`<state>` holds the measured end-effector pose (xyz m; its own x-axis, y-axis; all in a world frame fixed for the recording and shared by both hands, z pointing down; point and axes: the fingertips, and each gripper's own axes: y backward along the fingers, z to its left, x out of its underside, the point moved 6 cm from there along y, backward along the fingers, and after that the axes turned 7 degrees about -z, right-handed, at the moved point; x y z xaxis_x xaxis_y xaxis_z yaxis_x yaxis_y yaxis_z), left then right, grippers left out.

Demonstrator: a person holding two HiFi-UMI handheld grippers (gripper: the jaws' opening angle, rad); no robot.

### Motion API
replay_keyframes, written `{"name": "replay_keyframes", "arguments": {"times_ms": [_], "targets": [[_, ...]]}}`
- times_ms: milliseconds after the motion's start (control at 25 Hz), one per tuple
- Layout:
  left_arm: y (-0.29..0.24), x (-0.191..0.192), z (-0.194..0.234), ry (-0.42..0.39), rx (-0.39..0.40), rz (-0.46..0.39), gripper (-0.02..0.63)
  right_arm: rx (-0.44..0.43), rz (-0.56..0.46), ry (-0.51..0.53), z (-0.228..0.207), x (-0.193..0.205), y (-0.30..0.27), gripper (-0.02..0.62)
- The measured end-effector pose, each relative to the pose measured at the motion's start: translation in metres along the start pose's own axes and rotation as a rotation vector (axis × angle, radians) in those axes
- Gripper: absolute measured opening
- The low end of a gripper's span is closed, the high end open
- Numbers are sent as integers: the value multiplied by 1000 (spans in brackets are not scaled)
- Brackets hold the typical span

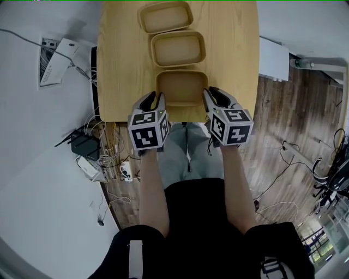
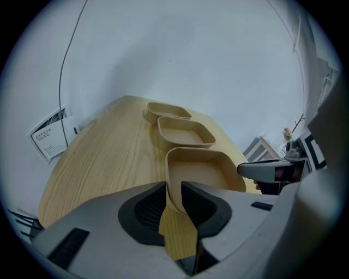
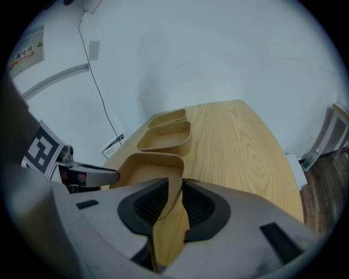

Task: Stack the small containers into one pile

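as left claw (image 2: 174,189) straddles container (image 2: 203,170), unseen overhead

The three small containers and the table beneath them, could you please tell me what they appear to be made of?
The nearest container, middle container and far container look like kraft paperboard or moulded fibre: matte tan, thin walls, rounded corners. The table looks like light wood or wood-look laminate, smooth; fine grain lines show, but not which.
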<state>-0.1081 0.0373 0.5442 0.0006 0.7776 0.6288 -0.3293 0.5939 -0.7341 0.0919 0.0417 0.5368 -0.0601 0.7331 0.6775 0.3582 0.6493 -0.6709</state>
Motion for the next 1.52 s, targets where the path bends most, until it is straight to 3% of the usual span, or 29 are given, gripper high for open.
{"name": "replay_keyframes", "arguments": {"times_ms": [200, 280, 400, 800, 1520], "targets": [[-5, 4, -1, 10, 6, 8, 101, 4, 20, -24, -3, 7, -6, 83], [-4, 6, 0, 14, 0, 7, 93, 6, 19, -30, -3, 8, -6, 51], [0, 3, -2, 23, -1, -10, 49, 10, 8, -32, -5, 3, -1, 41], [17, -16, -10, 16, -1, -76, 37, 8, -56, -22, -1, -15, 14, 40], [62, -89, -31, -26, -61, -255, 41, -83, -210, 35, 8, -97, 39, 37]]}}
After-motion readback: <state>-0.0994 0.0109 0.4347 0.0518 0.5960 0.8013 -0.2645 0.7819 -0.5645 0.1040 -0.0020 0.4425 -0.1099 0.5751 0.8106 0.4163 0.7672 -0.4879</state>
